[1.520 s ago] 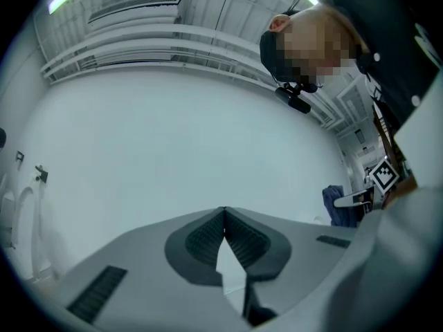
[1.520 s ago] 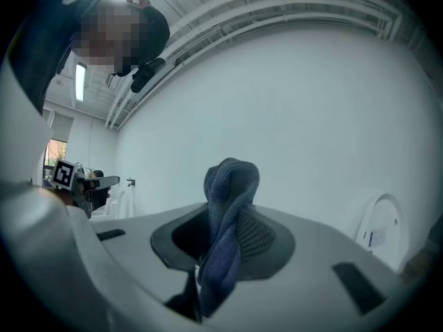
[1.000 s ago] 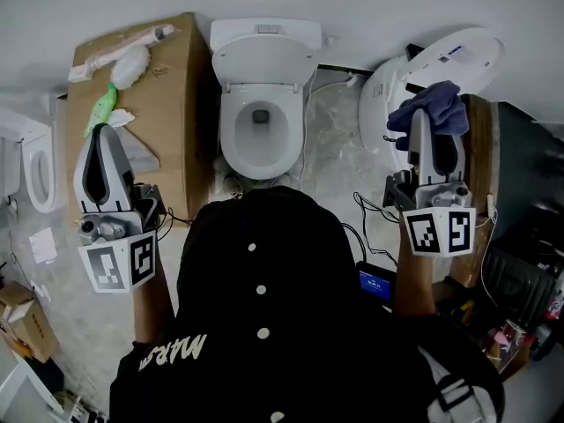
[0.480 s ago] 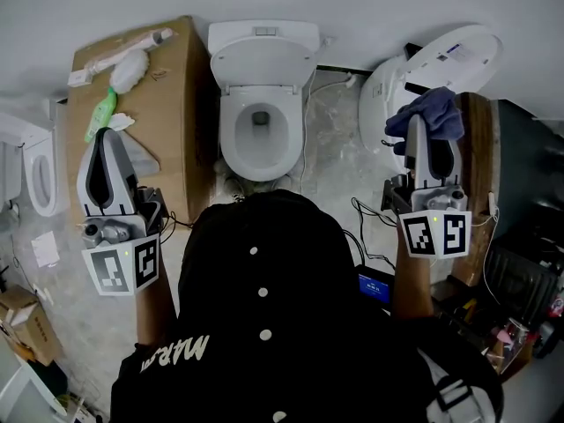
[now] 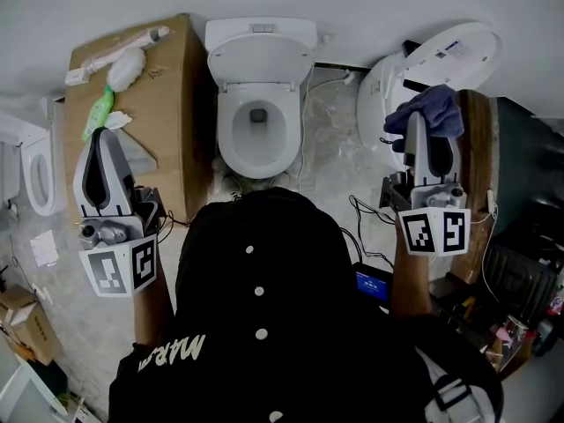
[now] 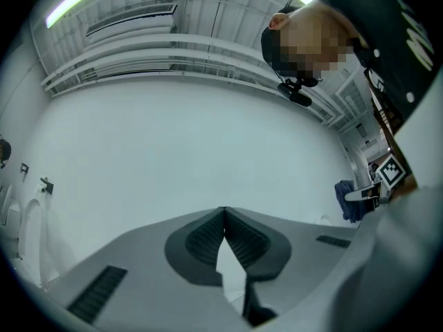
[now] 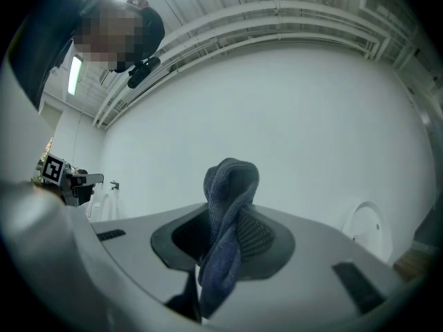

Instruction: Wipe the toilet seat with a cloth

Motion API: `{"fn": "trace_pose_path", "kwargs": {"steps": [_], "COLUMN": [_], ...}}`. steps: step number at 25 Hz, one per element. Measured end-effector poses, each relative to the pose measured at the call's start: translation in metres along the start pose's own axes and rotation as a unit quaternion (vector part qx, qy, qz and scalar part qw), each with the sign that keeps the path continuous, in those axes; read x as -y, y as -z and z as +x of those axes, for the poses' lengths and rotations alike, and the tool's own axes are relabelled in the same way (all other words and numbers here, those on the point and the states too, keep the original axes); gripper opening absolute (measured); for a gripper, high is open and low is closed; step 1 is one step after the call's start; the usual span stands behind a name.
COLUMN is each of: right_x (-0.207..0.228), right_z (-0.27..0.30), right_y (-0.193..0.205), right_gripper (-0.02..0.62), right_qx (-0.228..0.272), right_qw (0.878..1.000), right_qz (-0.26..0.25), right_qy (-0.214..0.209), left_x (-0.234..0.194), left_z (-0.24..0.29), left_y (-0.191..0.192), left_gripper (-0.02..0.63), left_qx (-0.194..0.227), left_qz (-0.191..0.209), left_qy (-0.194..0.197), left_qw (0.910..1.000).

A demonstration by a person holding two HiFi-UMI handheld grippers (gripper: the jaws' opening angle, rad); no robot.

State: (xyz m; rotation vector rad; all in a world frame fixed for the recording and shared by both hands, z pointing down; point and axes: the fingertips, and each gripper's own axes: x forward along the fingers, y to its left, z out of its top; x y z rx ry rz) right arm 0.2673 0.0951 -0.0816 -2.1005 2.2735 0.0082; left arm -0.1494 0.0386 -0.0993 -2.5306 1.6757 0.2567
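Your left gripper [image 6: 223,211] is fully closed. Its two ribbed jaw pads meet at the tips and there is nothing between them. It points up at a bare white wall. In the head view it stands in front of the brown cardboard box [image 5: 181,104] to the left of the toilet.

Your right gripper [image 7: 223,216] is clamped on the dark blue knitted cloth [image 7: 232,182]. The cloth bunches into a lump above the jaw tips, and a tail of it hangs down between the jaws.

The cloth is held in the air to the right of the white ceramic toilet [image 5: 260,38], well apart from it. The white toilet seat [image 5: 226,139] rings the open bowl, and the lid is raised. Neither gripper touches the seat.
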Motion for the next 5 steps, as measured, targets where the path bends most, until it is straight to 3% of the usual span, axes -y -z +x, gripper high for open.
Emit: {"fn": "trace_pose_path", "kwargs": {"steps": [5], "right_x": [0.0006], "right_z": [0.0020], "right_y": [0.0012], "right_gripper": [0.092], "right_qx": [0.000], "right_qw": [1.000], "right_qz": [-0.004], "right_qy": [-0.002], "left_x": [-0.0004], "left_z": [0.0017], "left_y": [0.0014], "left_gripper": [0.011], "left_qx": [0.000], "left_qz": [0.002], "left_qy": [0.001], "left_qw": [1.0000]}}
